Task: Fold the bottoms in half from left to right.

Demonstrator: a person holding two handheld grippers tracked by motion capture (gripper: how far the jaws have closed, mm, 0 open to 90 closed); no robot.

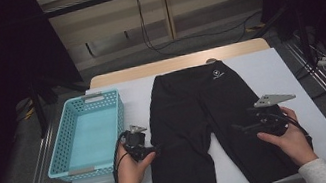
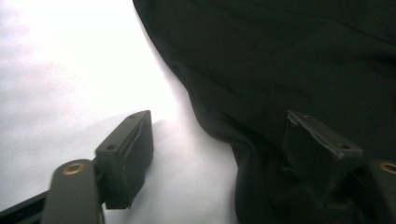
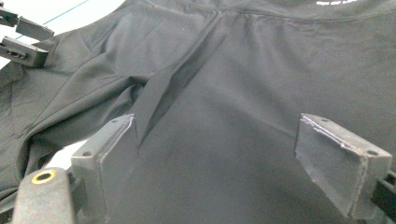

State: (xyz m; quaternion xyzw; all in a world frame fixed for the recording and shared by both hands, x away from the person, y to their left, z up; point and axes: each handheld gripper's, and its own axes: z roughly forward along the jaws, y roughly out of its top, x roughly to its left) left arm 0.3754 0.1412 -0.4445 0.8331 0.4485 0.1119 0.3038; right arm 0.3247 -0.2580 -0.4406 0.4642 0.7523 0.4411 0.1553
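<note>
A pair of black shorts lies flat on the white table cover, waistband at the far side and a small white logo near it. My left gripper is at the outer edge of the shorts' left leg. In the left gripper view its jaws stand apart, one over the white cover and one over the fabric edge, and the pads do not press. My right gripper hovers over the right leg, jaws wide above smooth fabric, nothing held. The left gripper's fingertips show far off at that view's top left.
A teal perforated basket stands empty at the left of the table, close to my left hand. White cover lies bare to the right of the shorts. Cables run over the floor beyond the table's far edge.
</note>
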